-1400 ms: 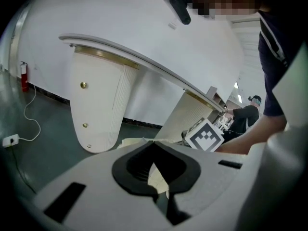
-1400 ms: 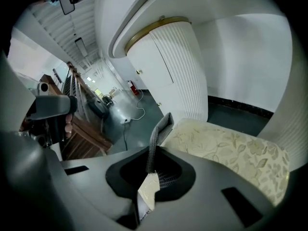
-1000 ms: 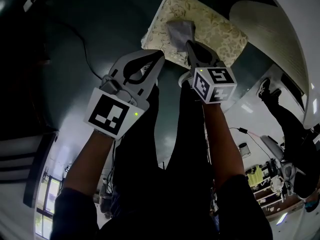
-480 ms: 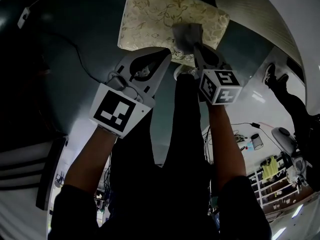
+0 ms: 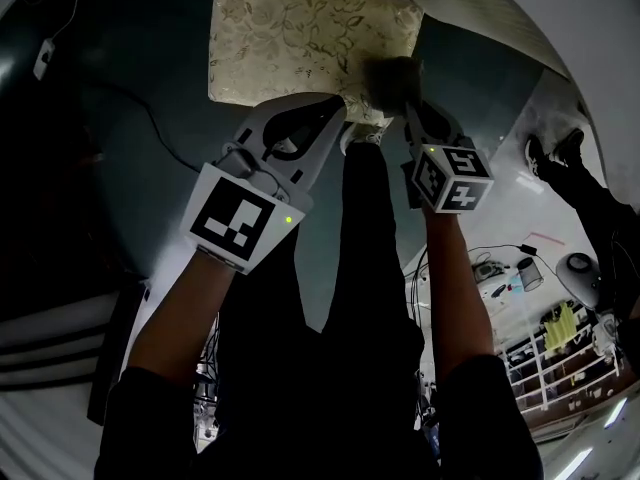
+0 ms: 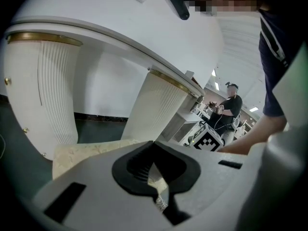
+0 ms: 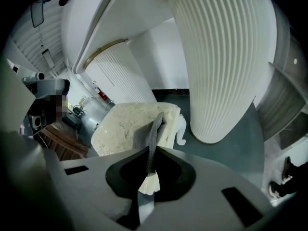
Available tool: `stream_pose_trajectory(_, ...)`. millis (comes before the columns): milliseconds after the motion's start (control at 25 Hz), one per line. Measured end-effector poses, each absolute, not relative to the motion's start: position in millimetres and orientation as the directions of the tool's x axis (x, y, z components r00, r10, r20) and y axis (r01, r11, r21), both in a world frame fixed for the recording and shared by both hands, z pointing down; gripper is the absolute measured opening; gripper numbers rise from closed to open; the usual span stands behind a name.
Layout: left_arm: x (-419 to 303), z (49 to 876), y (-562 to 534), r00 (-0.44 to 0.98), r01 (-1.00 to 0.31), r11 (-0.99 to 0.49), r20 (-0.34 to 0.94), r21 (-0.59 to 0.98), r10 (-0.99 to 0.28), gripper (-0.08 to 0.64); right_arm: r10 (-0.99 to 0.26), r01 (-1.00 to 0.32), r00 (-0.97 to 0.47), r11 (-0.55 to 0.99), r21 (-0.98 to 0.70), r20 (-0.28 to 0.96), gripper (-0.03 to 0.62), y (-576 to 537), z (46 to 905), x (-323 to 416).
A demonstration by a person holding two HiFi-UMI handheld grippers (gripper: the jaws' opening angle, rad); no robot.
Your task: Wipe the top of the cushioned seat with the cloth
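Observation:
The cushioned seat (image 5: 300, 38) is a cream pad with a floral pattern, at the top of the head view. A grey cloth (image 5: 385, 76) lies on its near right corner, and my right gripper (image 5: 405, 103) is shut on it. In the right gripper view the cloth (image 7: 154, 129) runs as a narrow grey strip from the closed jaws of that gripper (image 7: 150, 170) out over the cushion (image 7: 122, 126). My left gripper (image 5: 335, 110) is shut and empty, its tips at the seat's near edge. In the left gripper view that gripper (image 6: 155, 165) points over the cushion (image 6: 82, 150).
A white fluted pedestal (image 7: 226, 61) stands just right of the seat under a curved white tabletop (image 5: 520, 8). A second fluted pedestal (image 6: 43, 90) stands beyond the seat. A cable (image 5: 150, 108) trails over the dark floor at the left. Another person (image 6: 230, 107) stands in the background.
My right gripper has slid the cloth from the middle of the cushion to its near right corner. The left gripper has kept its place at the near edge.

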State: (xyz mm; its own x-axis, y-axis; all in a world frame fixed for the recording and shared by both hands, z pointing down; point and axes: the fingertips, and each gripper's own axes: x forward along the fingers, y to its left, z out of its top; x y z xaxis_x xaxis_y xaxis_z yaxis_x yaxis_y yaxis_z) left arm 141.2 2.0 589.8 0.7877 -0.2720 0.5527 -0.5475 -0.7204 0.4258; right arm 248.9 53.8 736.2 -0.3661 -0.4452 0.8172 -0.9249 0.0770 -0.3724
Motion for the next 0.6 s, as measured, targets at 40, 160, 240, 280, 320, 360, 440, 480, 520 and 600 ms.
stream_pose_trajectory(40, 143.8, 589.9, 3.4, 0.789, -0.546, -0.721, 0.551, 0.427, -0.271, 0.008, -0.447, -0.927, -0.360, 0.071, -0.368, 0.819, 0.032, 55.0, 736.4, 253.1)
stream_pose_trajectory(160, 145.6, 589.9, 7.0, 0.791, -0.548, -0.716, 0.547, 0.432, -0.276, 0.008, -0.461, -0.928, -0.356, 0.073, -0.364, 0.813, 0.032, 53.7, 731.1, 256.2)
stream_pose_trajectory(240, 141.1, 588.1, 7.7, 0.789, -0.556, -0.710, 0.544, 0.432, -0.286, 0.008, -0.472, -0.926, -0.363, 0.084, -0.369, 0.803, 0.032, 50.1, 724.1, 250.6)
stream_pose_trajectory(280, 137.1, 586.9, 7.8, 0.787, -0.561, -0.707, 0.543, 0.431, -0.293, 0.008, -0.477, -0.924, -0.369, 0.091, -0.372, 0.798, 0.032, 47.8, 720.4, 245.7)
stream_pose_trajectory(320, 131.8, 585.8, 7.8, 0.785, -0.567, -0.703, 0.542, 0.430, -0.301, 0.008, -0.480, -0.921, -0.375, 0.101, -0.375, 0.793, 0.032, 45.3, 717.1, 239.3)
stream_pose_trajectory(360, 125.6, 585.1, 7.7, 0.782, -0.573, -0.698, 0.542, 0.429, -0.309, 0.008, -0.483, -0.919, -0.384, 0.113, -0.379, 0.787, 0.032, 42.6, 714.1, 231.6)
stream_pose_trajectory(440, 109.8, 584.6, 7.1, 0.773, -0.590, -0.684, 0.543, 0.428, -0.327, 0.008, -0.485, -0.911, -0.405, 0.140, -0.389, 0.775, 0.032, 36.5, 708.7, 212.0)
stream_pose_trajectory(480, 100.4, 584.4, 6.4, 0.768, -0.600, -0.677, 0.544, 0.427, -0.337, 0.008, -0.485, -0.906, -0.417, 0.154, -0.395, 0.769, 0.032, 33.2, 706.0, 200.3)
stream_pose_trajectory(520, 90.3, 584.1, 5.6, 0.763, -0.609, -0.670, 0.546, 0.425, -0.347, 0.008, -0.485, -0.901, -0.430, 0.168, -0.401, 0.762, 0.032, 30.0, 703.3, 187.8)
stream_pose_trajectory(600, 69.0, 584.1, 4.6, 0.752, -0.626, -0.656, 0.549, 0.421, -0.365, 0.008, -0.483, -0.889, -0.455, 0.196, -0.414, 0.748, 0.032, 23.6, 697.5, 161.1)
